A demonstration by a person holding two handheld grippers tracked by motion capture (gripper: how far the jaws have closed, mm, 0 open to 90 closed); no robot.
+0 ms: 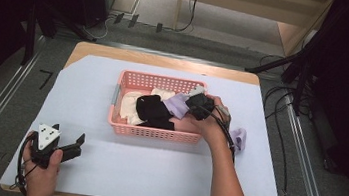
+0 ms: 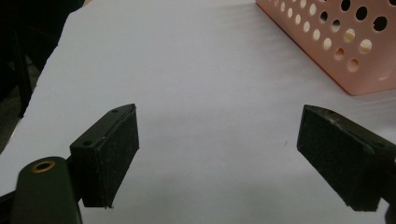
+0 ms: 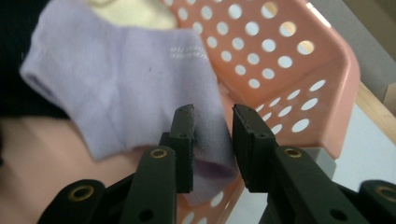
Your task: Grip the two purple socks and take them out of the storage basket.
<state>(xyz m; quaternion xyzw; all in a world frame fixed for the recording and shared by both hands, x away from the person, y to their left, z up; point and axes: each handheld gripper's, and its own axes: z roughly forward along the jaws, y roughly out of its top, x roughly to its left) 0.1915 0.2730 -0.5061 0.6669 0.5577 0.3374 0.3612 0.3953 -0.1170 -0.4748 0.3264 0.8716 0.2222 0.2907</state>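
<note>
A pink perforated basket (image 1: 153, 132) stands mid-table holding a black sock (image 1: 153, 109), white socks (image 1: 129, 105) and a lavender sock (image 1: 176, 106). My right gripper (image 1: 194, 101) reaches into the basket's right end. In the right gripper view its jaws (image 3: 212, 112) are nearly together, with the edge of the lavender sock (image 3: 121, 79) pinched between them beside the basket wall (image 3: 280, 60). My left gripper (image 1: 68, 135) rests near the table's front left, open, with nothing between its pads (image 2: 219, 130).
A second lavender sock (image 1: 239, 138) lies on the white sheet (image 1: 153, 171) just right of the basket, by the right forearm. The basket's corner (image 2: 345, 42) shows ahead and right of the left gripper. Cables and dark stands surround the table.
</note>
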